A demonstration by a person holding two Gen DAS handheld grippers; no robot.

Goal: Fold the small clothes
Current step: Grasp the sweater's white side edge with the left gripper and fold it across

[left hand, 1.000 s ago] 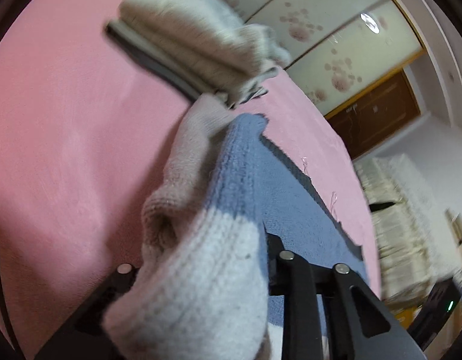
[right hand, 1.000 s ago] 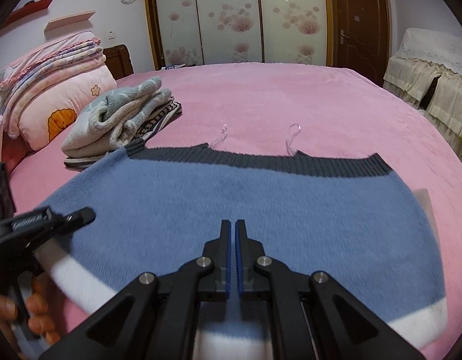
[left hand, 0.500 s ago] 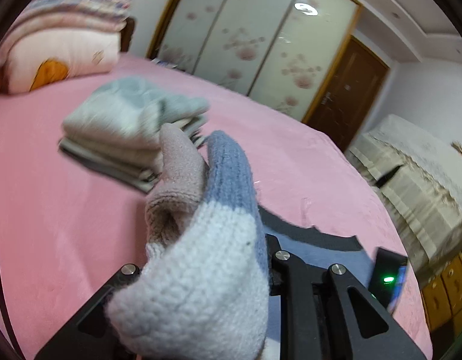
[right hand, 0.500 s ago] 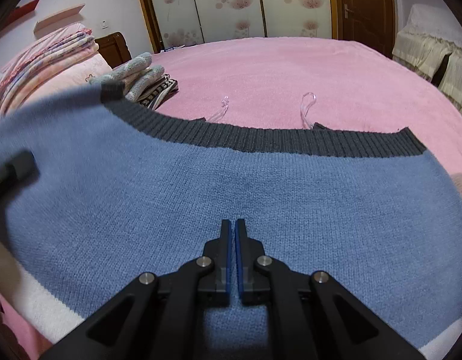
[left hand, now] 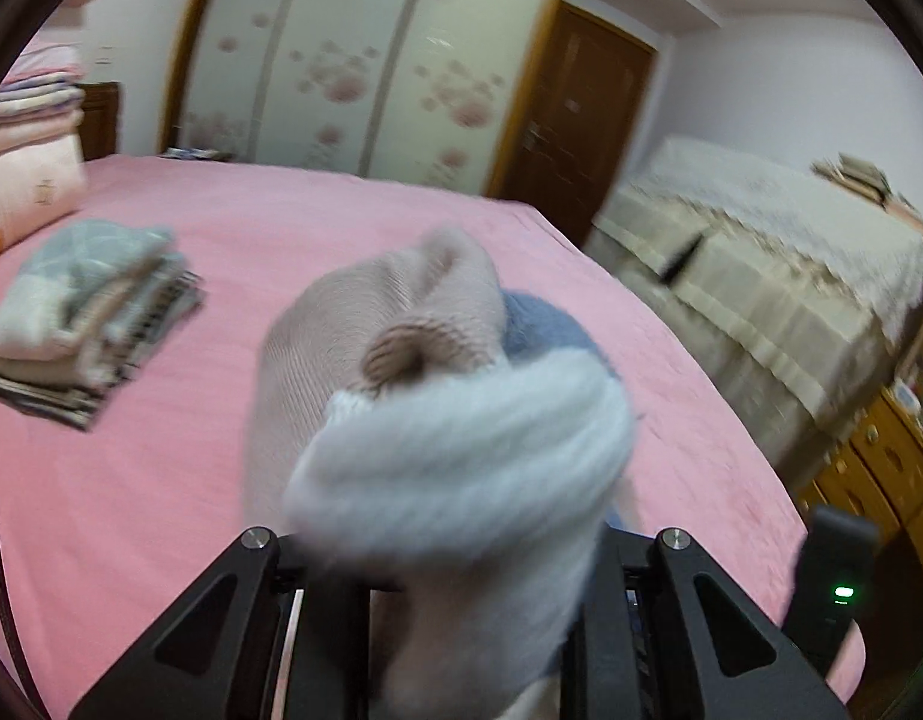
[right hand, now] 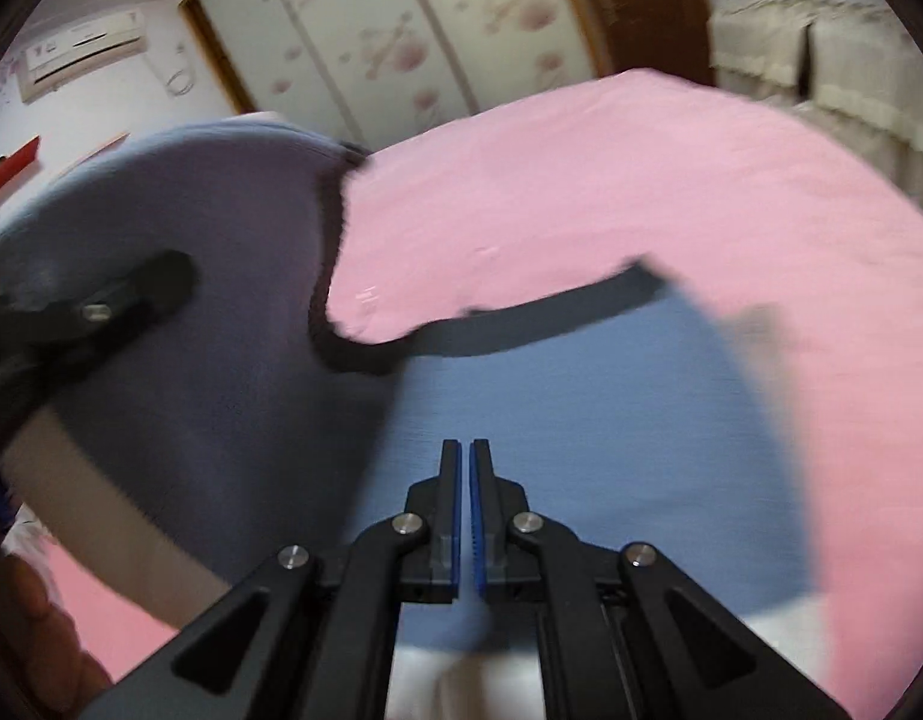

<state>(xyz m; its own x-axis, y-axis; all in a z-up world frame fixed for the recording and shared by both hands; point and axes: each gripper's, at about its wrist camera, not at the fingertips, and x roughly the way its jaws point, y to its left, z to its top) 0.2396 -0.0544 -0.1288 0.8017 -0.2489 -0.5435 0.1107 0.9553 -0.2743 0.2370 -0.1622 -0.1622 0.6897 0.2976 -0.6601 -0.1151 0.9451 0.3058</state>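
A small blue knit sweater [right hand: 557, 420] with a dark ribbed hem and a white band lies on the pink bed [right hand: 641, 180]. My left gripper [left hand: 455, 564] is shut on its white-and-beige edge [left hand: 461, 456], which bunches over the fingers and hides the tips. In the right wrist view the left gripper [right hand: 101, 312] holds the sweater's left side lifted and folding over toward the right. My right gripper [right hand: 465, 462] is shut, with nothing visible between its blue pads, resting low over the sweater's middle.
A pile of folded clothes [left hand: 83, 312] sits on the bed at the left, with stacked pillows [left hand: 23, 180] behind it. A covered sofa [left hand: 761, 276] and wooden drawers [left hand: 881, 468] stand right of the bed. Wardrobe doors [left hand: 353, 72] line the back wall.
My left gripper has lifted the sweater's left side higher and swung it to the right across the garment. The right gripper has stayed shut over the sweater's middle while its view tilted.
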